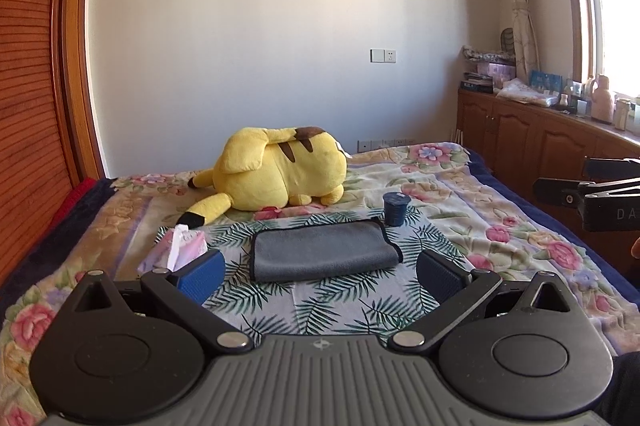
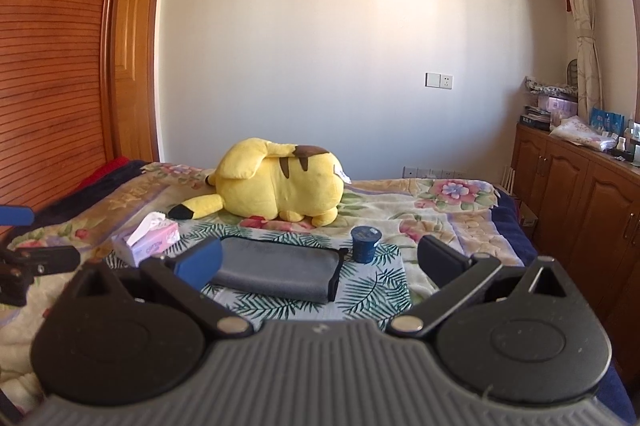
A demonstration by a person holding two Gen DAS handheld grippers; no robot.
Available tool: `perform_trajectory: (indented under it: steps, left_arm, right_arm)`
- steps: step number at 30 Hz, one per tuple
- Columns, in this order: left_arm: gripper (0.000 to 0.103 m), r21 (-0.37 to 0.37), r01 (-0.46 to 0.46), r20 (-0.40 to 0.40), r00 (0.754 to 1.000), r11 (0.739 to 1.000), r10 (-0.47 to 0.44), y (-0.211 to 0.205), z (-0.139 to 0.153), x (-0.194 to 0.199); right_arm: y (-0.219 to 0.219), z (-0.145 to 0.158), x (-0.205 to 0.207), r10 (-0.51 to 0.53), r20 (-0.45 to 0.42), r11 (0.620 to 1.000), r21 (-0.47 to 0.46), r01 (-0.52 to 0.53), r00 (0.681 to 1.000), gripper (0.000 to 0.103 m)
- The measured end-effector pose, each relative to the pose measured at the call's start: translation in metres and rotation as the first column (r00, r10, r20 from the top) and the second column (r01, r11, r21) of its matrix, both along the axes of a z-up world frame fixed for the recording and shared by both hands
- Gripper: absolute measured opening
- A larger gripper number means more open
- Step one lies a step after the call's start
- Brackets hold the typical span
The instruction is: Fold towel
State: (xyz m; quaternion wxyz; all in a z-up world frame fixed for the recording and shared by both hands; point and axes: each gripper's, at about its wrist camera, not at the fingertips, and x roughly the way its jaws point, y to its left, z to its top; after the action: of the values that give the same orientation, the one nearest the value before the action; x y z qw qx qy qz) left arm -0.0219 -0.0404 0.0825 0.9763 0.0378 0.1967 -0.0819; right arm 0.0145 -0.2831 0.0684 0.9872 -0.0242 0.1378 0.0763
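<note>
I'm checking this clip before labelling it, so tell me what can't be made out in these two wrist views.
- Grey towel: its near-left corner is hidden by the right gripper in the right wrist view; how many layers it has is unclear in both.
- Blue cup: label too small to read.
- Tissue pack: partly behind the left gripper in the left wrist view.
- Plush toy: face turned away in both.

Grey towel (image 1: pixel 322 250), yellow plush (image 1: pixel 280 170), navy cup (image 1: pixel 396 209).
</note>
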Motion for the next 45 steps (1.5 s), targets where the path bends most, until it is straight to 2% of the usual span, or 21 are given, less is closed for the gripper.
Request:
perform_trajectory:
  steps: [9, 13, 21, 27, 38, 45]
  left_arm:
    - [0.087, 0.013, -0.002, -0.021, 1.000, 1.000, 0.002, 0.001, -0.035, -0.013]
    - [0.087, 0.003, -0.031, -0.019, 0.999, 1.000, 0.031, 0.007, -0.050, -0.014]
    - [0.087, -0.034, -0.069, -0.073, 0.995, 0.997, 0.067, 0.021, -0.081, -0.008]
    - [0.087, -0.046, -0.086, -0.084, 0.993, 0.995, 0.082, 0.028, -0.095, -0.008]
    - [0.087, 0.003, -0.071, -0.087, 0.994, 0.997, 0.071, 0.022, -0.112, -0.008]
    - [0.087, 0.012, -0.062, -0.083, 0.995, 0.998, 0.063, 0.019, -0.115, -0.009]
  right_arm:
    - [0.010, -0.028, -0.012, 0.007, -0.016, 1.000, 0.015, -0.007, 1.000, 0.103]
    - [0.016, -0.040, -0.017, 0.018, -0.021, 1.000, 0.014, -0.017, 1.000, 0.103]
    - [0.028, -0.064, -0.021, 0.029, -0.064, 0.999, 0.029, -0.027, 0.998, 0.103]
    - [0.032, -0.080, -0.022, 0.031, -0.088, 1.000, 0.000, -0.031, 0.996, 0.103]
    - [0.031, -0.097, -0.016, 0.025, -0.143, 1.000, -0.013, -0.028, 0.989, 0.103]
    - [0.033, -0.100, -0.015, 0.010, -0.143, 0.999, -0.035, -0.015, 0.990, 0.103]
